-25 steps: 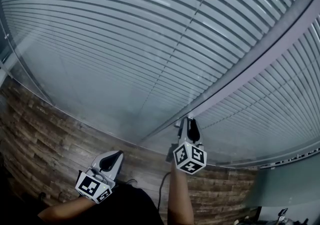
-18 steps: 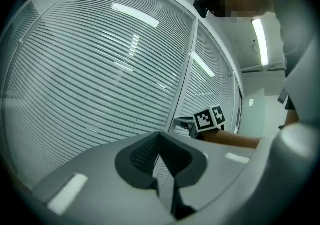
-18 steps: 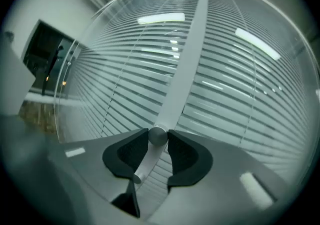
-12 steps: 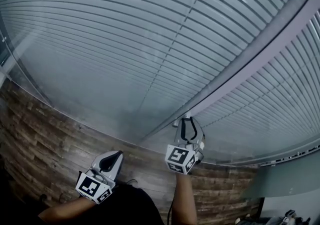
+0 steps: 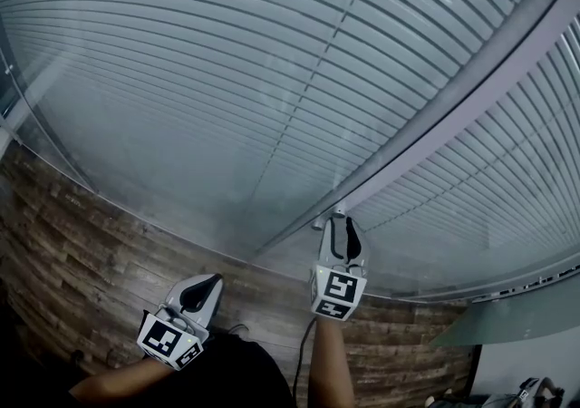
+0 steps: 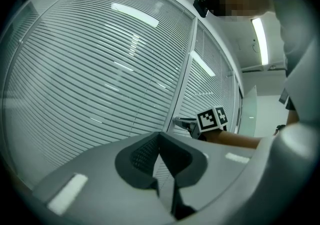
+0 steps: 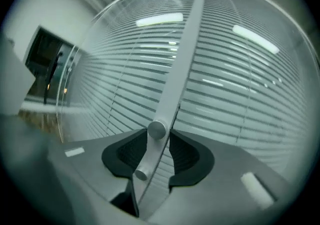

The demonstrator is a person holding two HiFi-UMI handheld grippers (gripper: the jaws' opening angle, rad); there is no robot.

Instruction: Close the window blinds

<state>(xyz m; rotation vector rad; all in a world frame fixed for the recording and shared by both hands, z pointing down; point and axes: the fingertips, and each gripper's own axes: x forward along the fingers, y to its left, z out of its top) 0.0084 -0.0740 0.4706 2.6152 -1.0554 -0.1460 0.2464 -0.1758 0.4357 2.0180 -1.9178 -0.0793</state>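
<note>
Evidently the right gripper [image 5: 341, 220] has rolled about its own axis at the knob [image 7: 156, 130] on the frame [image 5: 453, 107]. Its fingers have just been easing apart, and the knob sits between them with the pads seemingly just off it. That is probably a regrip for another twist, since the window blinds [image 5: 227, 80] on the far side show dark gaps. The left gripper [image 5: 207, 284], nearer, is closed on nothing.

Glossy glass [image 7: 160, 19] is gleaming with reflections over smooth matt blinds [image 5: 227, 53]; the knob [image 7: 157, 130] is showing brushed metal, the floor [image 5: 91, 243] rough, grainy wood.
</note>
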